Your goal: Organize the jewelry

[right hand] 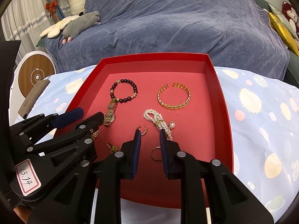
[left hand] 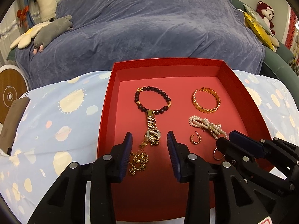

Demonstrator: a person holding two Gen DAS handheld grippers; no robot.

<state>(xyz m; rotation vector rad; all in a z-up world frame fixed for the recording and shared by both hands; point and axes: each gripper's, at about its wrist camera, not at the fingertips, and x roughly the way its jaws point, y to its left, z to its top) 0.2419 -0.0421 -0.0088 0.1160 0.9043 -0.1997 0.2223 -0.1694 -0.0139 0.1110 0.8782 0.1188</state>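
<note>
A red tray [left hand: 168,60] [right hand: 155,55] lies on the table and holds the jewelry. My left gripper [left hand: 149,136] [right hand: 91,114] stands open over its near left part. A gold watch [left hand: 153,133] [right hand: 111,114] lies on the floor between the fingers, untouched. A gold chain [left hand: 138,160] sits just beside the left finger. Behind are a dark bead bracelet [left hand: 152,100] [right hand: 124,91] and a gold bangle [left hand: 206,100] [right hand: 174,97]. My right gripper [right hand: 150,133] [left hand: 225,138] has a narrow gap with nothing in it. A hoop earring [right hand: 143,129], a pearl bracelet [right hand: 158,120] and a thin ring [right hand: 156,154] lie around it.
The tray rests on a light blue spotted cloth [left hand: 56,115]. A brown flat case [left hand: 15,119] lies at the cloth's left edge, near a round wood-faced device [left hand: 9,97]. Behind stands a sofa under a blue throw [left hand: 149,24], with plush toys [left hand: 50,31] on it.
</note>
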